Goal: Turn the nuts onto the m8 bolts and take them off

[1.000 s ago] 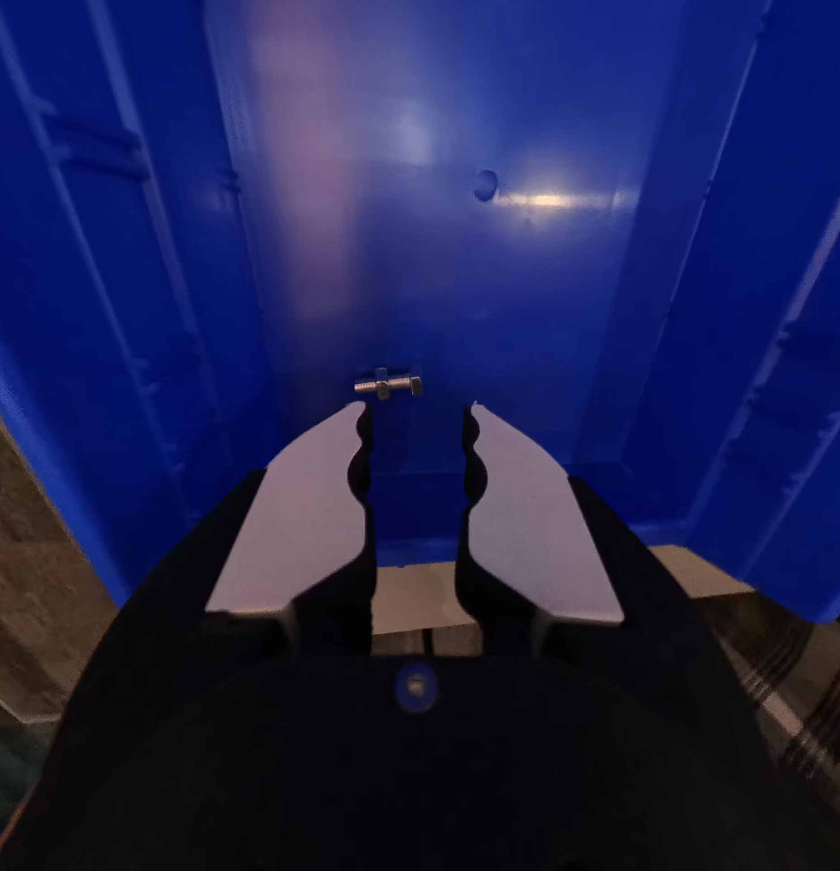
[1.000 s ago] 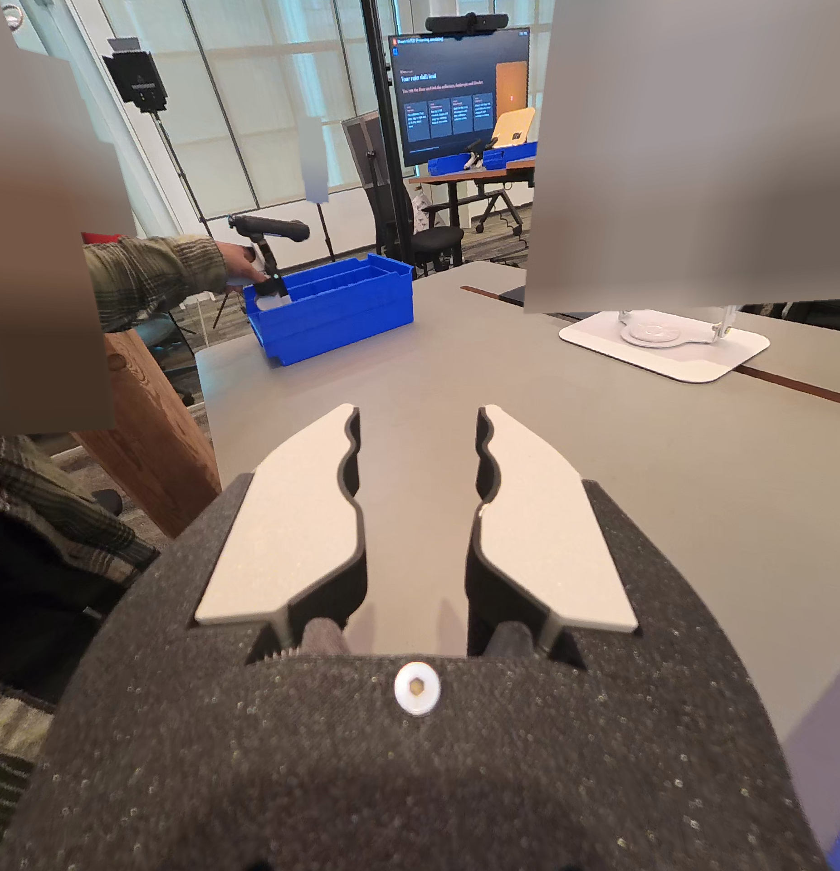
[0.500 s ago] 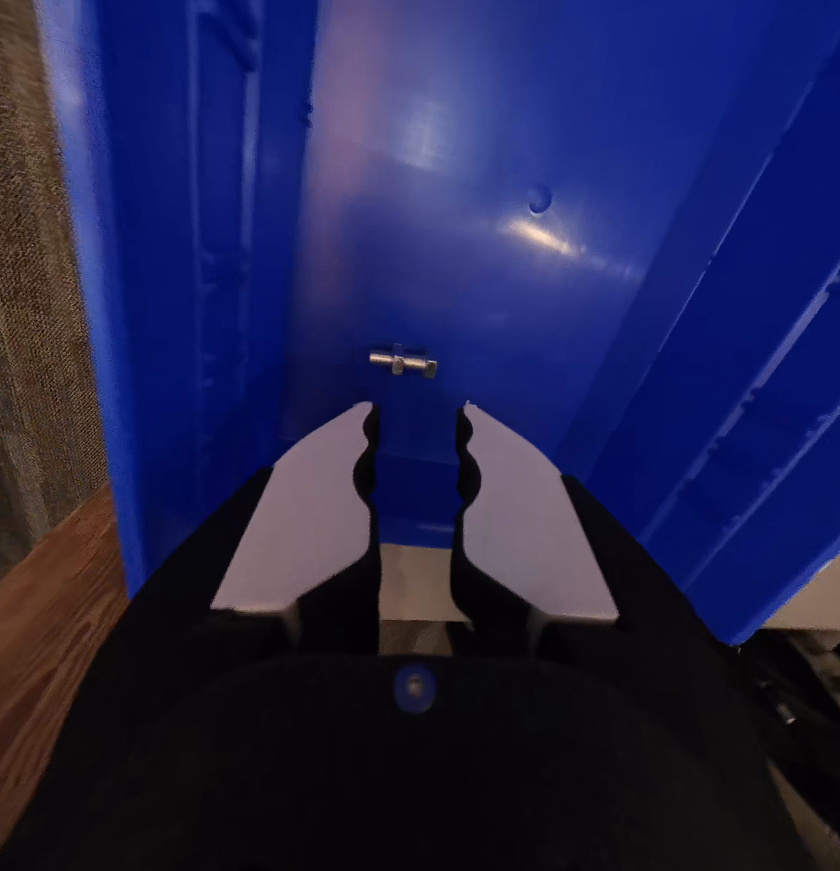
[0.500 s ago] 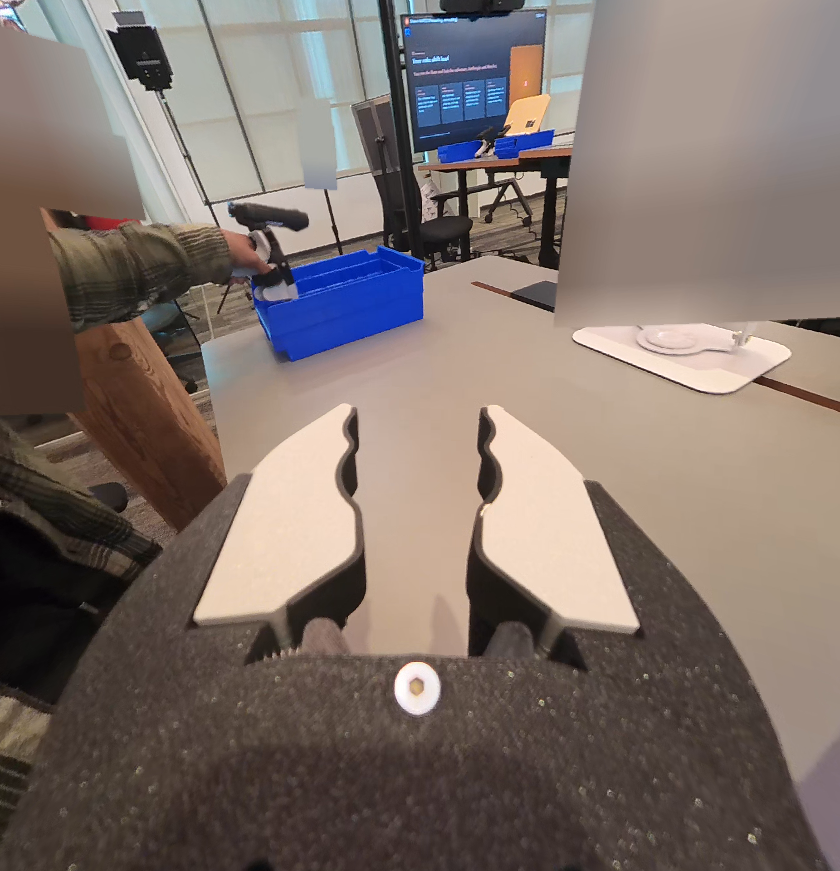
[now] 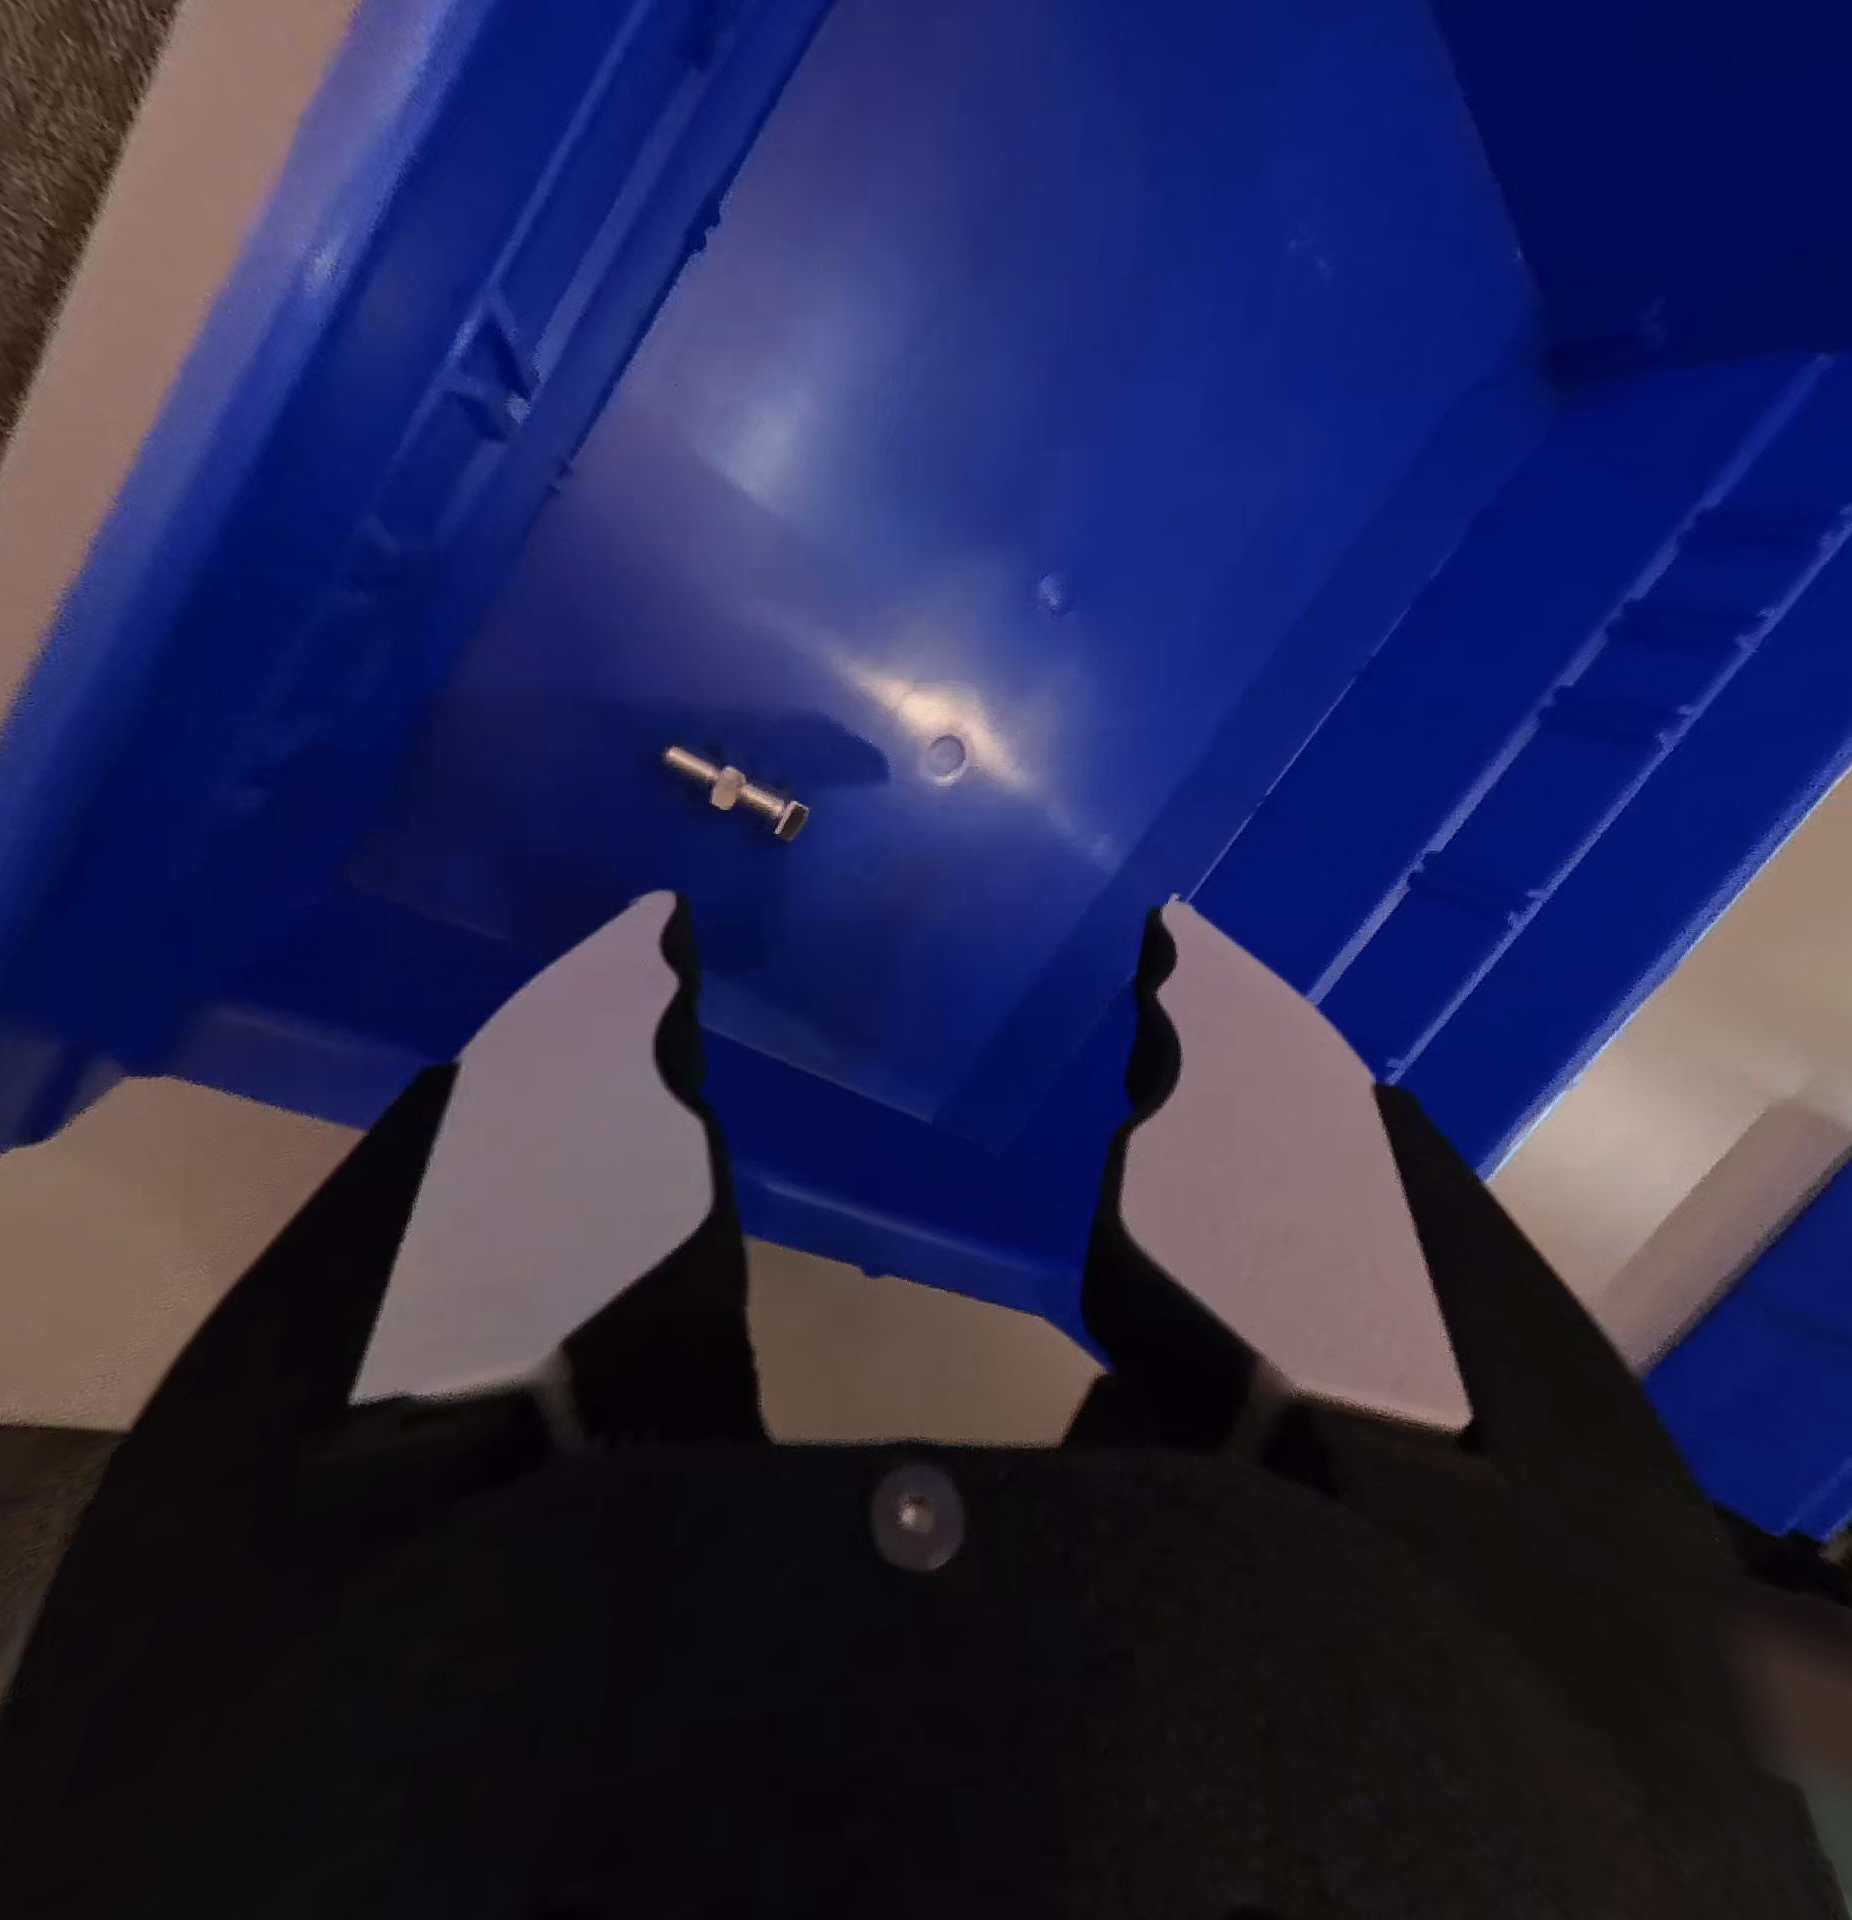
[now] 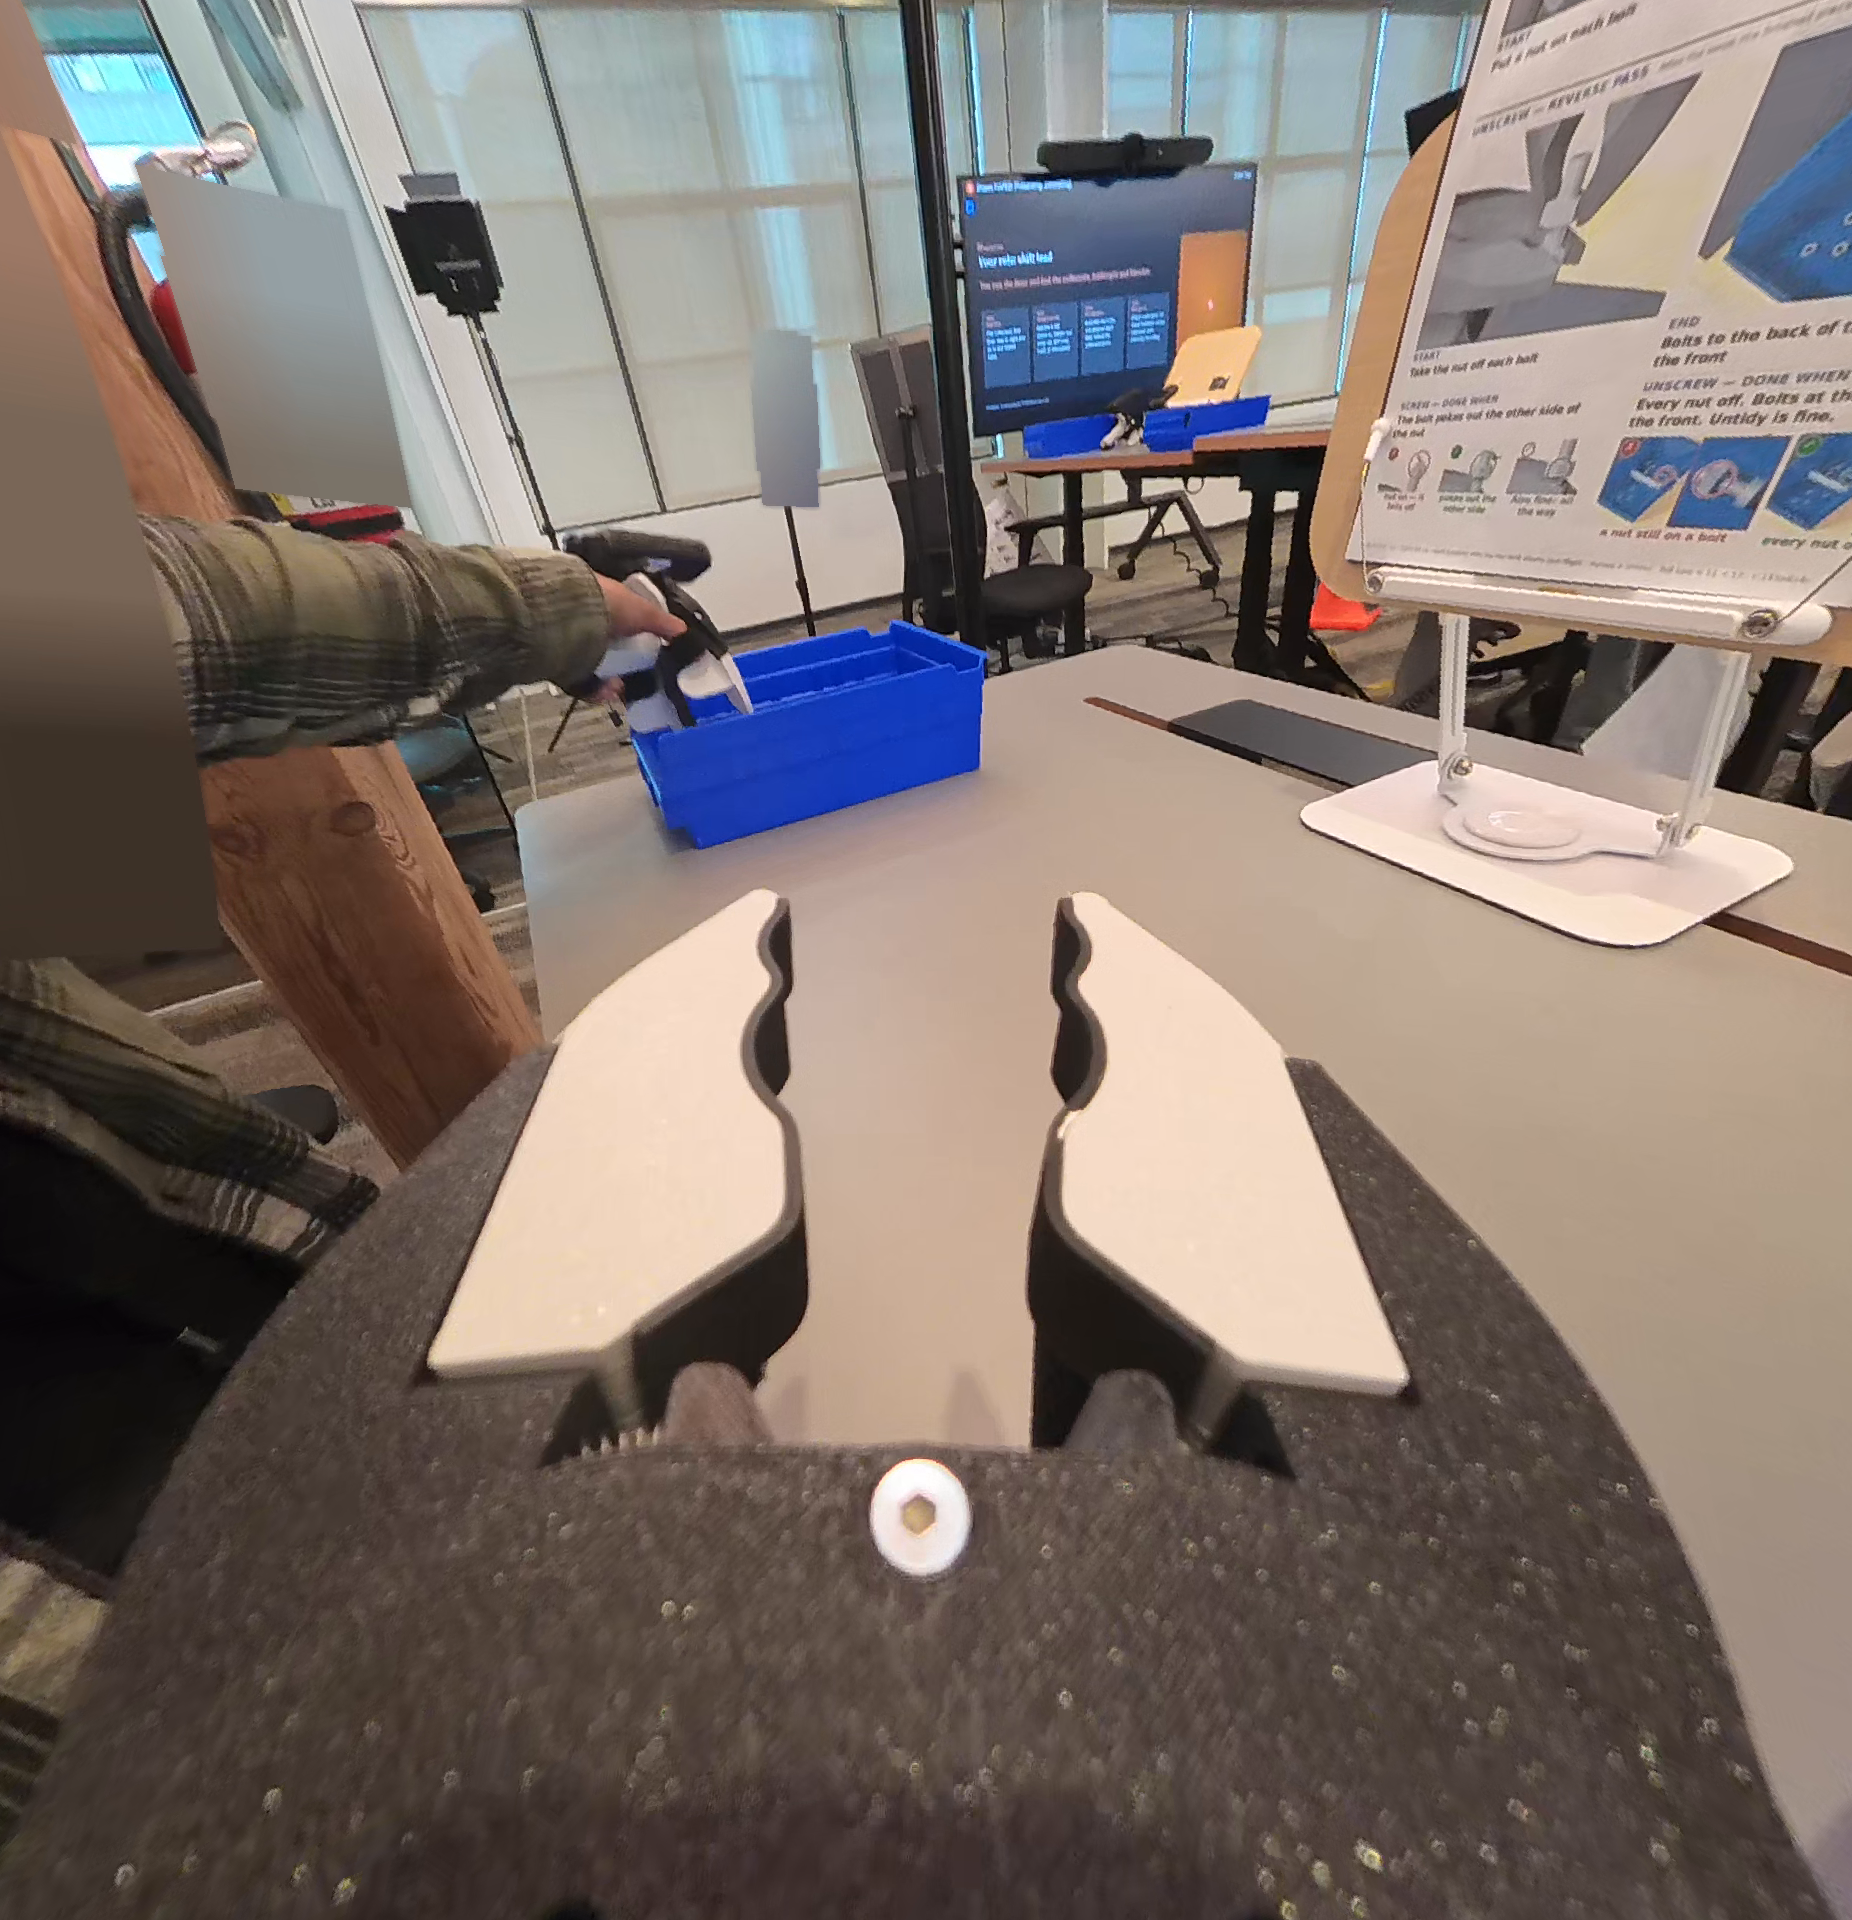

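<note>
On the floor of the blue bin [image 5: 1005, 436] lies the bolt [image 5: 735, 794] with its nut [image 5: 723, 787]. Your left gripper [image 5: 914, 920], spread and empty, hovers near; lower it and pinch the bolt. Your right gripper [image 6: 922, 920] waits spread over the table [image 6: 1317, 1039].

silver bolt [image 5: 736, 795] with nut, lying in bin

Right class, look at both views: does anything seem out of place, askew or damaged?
Nothing stands out. One bolt with a nut partway along lies loose on the blue bin floor; both tongs, left and right, are open and empty.
</note>
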A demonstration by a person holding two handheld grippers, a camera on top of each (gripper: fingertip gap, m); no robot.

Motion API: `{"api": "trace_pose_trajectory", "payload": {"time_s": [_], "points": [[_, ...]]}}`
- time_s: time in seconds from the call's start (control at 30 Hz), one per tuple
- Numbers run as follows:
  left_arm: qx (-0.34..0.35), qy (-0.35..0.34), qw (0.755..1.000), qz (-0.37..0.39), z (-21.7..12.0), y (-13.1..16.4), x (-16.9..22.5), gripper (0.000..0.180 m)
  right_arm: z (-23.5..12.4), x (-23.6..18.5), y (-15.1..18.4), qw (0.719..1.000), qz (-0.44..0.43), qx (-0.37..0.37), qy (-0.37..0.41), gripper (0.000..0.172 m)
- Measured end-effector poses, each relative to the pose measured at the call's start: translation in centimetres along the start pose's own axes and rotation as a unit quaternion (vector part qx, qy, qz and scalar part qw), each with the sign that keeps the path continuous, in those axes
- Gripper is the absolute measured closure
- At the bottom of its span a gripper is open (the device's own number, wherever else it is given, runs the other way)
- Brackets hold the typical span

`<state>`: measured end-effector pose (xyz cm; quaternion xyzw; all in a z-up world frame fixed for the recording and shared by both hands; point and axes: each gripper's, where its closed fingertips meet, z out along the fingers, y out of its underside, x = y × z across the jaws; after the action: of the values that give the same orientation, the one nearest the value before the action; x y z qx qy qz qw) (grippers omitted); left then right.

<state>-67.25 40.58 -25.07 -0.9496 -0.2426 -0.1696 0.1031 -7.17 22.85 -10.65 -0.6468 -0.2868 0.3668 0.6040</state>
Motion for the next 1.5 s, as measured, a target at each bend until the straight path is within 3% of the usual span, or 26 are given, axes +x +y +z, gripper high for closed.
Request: {"api": "trace_pose_trajectory", "payload": {"time_s": [0.77,1.0,1.1,1.37,1.5], "points": [[-0.069,-0.134,0.988,0.021,3.8,-0.4,-3.1,0.133,-2.0,0.7,-0.3,0.999,-0.006,0.001,0.038,0.126],[-0.077,-0.168,0.981,0.054,3.9,-0.9,-3.9,0.165,-2.5,0.8,-0.3,0.999,-0.006,0.003,0.046,0.128],[-0.087,-0.17,0.979,0.071,3.9,-0.8,-3.9,0.165,-2.5,0.8,-0.3,0.999,-0.004,0.004,0.047,0.128],[-0.149,-0.198,0.936,0.251,3.7,-0.4,-4.1,0.165,-2.5,0.6,-0.3,0.999,-0.009,0.003,0.046,0.13],[-0.162,-0.156,0.909,0.351,4.1,0.0,-3.1,0.165,-2.6,0.4,-0.3,0.999,-0.01,0.0,0.05,0.13]]}}
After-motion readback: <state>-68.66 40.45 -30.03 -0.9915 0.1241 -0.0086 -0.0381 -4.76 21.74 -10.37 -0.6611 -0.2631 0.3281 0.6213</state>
